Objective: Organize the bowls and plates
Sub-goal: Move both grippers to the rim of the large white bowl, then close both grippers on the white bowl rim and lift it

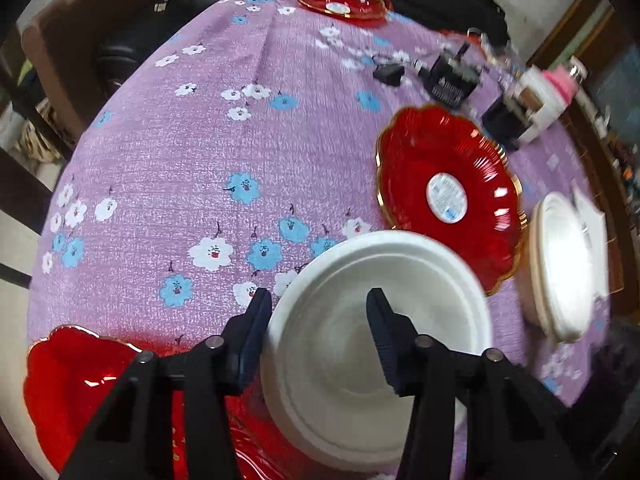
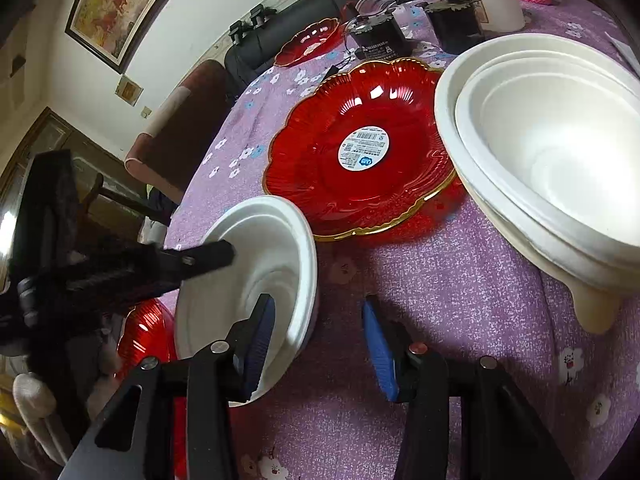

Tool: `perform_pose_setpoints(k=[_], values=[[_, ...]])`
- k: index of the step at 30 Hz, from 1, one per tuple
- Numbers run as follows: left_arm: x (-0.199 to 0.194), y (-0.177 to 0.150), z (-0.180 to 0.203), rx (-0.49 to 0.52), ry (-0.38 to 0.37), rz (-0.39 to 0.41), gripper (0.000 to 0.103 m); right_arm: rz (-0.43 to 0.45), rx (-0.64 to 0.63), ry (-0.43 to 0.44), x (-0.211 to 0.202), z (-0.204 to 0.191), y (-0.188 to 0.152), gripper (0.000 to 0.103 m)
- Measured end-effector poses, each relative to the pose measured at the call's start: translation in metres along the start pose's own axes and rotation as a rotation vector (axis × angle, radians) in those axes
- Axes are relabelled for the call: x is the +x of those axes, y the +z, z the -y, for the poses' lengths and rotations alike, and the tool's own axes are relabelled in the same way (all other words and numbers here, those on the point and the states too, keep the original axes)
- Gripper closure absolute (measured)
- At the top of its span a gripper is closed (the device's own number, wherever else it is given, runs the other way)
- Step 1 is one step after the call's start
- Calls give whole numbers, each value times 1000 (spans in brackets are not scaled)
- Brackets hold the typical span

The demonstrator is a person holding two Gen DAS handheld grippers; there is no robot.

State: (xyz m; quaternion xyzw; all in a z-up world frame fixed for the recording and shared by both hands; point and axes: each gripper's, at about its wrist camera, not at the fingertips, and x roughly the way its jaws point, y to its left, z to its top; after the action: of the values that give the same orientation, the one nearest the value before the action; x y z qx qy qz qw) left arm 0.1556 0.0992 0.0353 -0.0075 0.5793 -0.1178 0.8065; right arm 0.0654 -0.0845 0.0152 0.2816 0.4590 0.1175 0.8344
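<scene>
Surface (image 1: pixel 168 168): covered by a purple cloth with white and blue flowers.
Left hand-held gripper (image 1: pixel 319 300): points steeply down over the small white bowl (image 1: pixel 360 344). One finger sits outside the bowl's rim, the other inside the bowl, so the near wall lies between them. Jaws stand partly open; whether the pads press on the wall cannot be told.
Small white bowl: upright, at the near edge of the surface, just beside the large red plate (image 1: pixel 448 196). In the right wrist view the bowl (image 2: pixel 264 264) appears tilted, with the left hand-held gripper's finger (image 2: pixel 200 260) reaching into it.
Right hand-held gripper (image 2: pixel 318 308): jaws partly open, nothing gripped. Its one finger overlaps the small white bowl's rim in the picture; the other is over bare cloth.
Large red plate (image 2: pixel 360 152): scalloped, gold-edged, round label at centre, flat on the surface between the small white bowl and the stacked white bowls (image 2: pixel 552 152).
Stacked white bowls: nested, upright, at the right side.
Second red plate (image 1: pixel 340 0): at the far edge of the surface.
Third red plate (image 1: pixel 68 384): near edge, just beside the small white bowl.
Black devices (image 1: pixel 452 80): behind the large red plate.
</scene>
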Motion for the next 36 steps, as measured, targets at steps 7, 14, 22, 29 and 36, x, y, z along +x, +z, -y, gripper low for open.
perform_pose_setpoints(k=[7, 14, 22, 29, 36], values=[[4, -2, 8, 54, 103, 9, 73, 2, -43, 15, 1, -10, -3, 78], [-15, -6, 12, 52, 93, 50, 79, 60, -37, -1, -11, -5, -1, 83], [-60, -22, 18, 39, 81, 133, 80, 157, -74, 13, -39, -18, -1, 87], [-102, -50, -2, -16, 50, 199, 80, 203, -152, 35, -65, -55, -21, 87], [-141, -85, -41, -85, 30, 275, 80, 166, -232, 68, -74, -101, -51, 87]])
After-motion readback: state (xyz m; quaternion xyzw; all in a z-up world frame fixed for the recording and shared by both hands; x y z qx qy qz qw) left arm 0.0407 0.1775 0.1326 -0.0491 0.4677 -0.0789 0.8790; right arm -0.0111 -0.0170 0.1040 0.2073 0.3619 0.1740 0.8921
